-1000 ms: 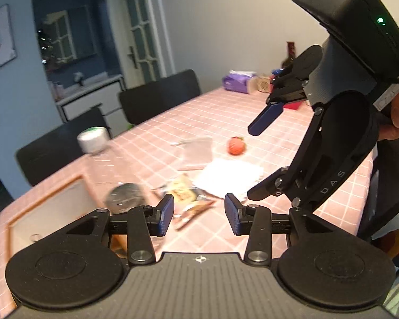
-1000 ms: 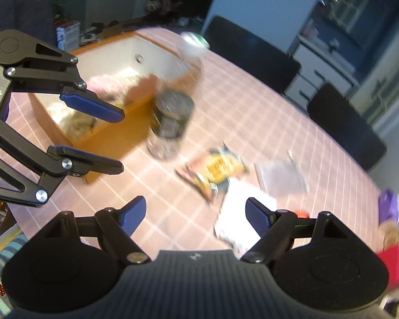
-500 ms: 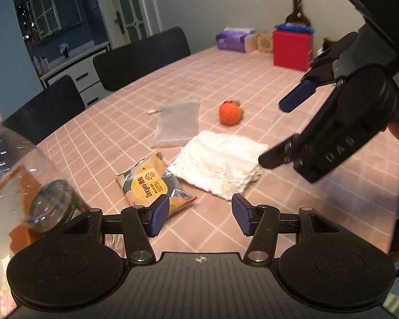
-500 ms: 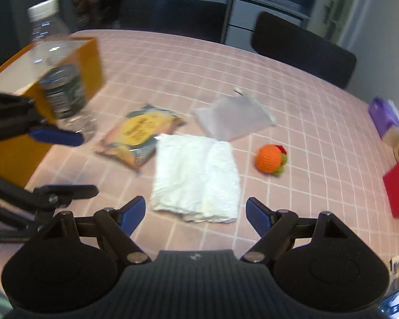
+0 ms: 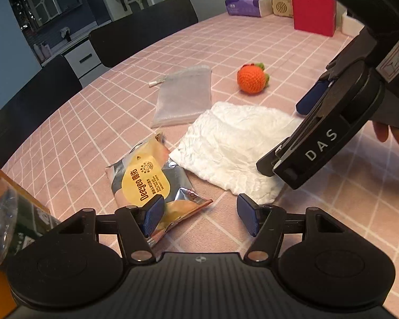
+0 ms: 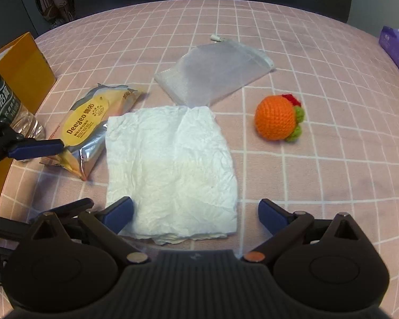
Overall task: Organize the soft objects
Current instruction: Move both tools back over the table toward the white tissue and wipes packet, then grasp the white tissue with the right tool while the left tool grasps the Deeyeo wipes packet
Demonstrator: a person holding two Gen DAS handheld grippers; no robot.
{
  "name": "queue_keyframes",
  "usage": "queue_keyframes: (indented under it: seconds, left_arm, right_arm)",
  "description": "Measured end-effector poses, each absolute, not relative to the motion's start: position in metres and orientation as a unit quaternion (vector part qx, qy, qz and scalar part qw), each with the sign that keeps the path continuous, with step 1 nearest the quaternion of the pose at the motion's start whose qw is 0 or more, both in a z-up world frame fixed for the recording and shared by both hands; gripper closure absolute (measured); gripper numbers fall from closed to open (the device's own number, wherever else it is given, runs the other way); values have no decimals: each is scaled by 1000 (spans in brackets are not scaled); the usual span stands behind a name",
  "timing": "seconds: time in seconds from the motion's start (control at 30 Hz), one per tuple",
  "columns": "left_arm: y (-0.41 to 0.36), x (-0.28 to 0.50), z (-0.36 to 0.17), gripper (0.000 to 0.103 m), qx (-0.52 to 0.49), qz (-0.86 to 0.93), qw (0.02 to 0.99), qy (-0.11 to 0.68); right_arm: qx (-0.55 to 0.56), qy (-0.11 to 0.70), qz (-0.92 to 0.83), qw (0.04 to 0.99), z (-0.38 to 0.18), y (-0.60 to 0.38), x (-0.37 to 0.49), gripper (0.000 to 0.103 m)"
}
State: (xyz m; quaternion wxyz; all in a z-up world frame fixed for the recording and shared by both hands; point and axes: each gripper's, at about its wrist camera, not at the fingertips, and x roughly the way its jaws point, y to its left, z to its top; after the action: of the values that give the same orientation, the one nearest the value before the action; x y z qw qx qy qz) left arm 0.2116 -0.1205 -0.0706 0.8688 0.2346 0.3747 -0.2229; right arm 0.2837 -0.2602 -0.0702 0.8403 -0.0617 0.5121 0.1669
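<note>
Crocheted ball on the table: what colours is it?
Orange crocheted ball, with green and red trim; the right wrist view shows it best.

Pink checked table [image 6: 332, 53] — white cloth [image 6: 170, 164], snack packet [image 6: 90, 122], mesh pouch [image 6: 212, 74], crocheted ball [image 6: 276, 118]

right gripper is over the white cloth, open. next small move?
Probably lower the right gripper straight down onto the near edge of the cloth and close. Its fingers are open and empty, straddling that edge, and the cloth lies flat and free on the table, only overlapping the wipes pack at one side.
</note>
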Motion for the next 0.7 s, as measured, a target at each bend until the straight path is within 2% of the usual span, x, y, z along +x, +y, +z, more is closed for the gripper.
queue_keyframes:
  seconds: [0.13, 0.2, 0.23, 0.3, 0.43, 0.53, 0.7]
  left_arm:
    - [-125, 213, -78, 30, 255, -221, 865, 370]
    - [-129, 212, -80, 39, 268, -221, 865, 363]
    - [-130, 211, -81, 43, 272, -219, 865, 360]
    - [-132, 211, -83, 59, 283, -217, 865, 354]
    - [-133, 212, -85, 68, 288, -205, 867, 350]
    - [-132, 212, -84, 78, 283, -201, 870, 351]
    - [-125, 200, -76, 87, 258, -209, 872, 361]
  right_arm:
    - [-58, 512, 178, 839, -72, -257, 282, 8]
    - [-63, 505, 181, 842, -72, -255, 279, 14]
    - [-70, 500, 185, 843, -71, -252, 277, 21]
    - [-80, 496, 189, 844, -69, -248, 274, 31]
    - [-102, 484, 191, 848, -66, -242, 269, 58]
    - [-125, 475, 187, 851, -58, -241, 263, 78]
    - [-126, 494, 184, 841, -43, -252, 243, 81]
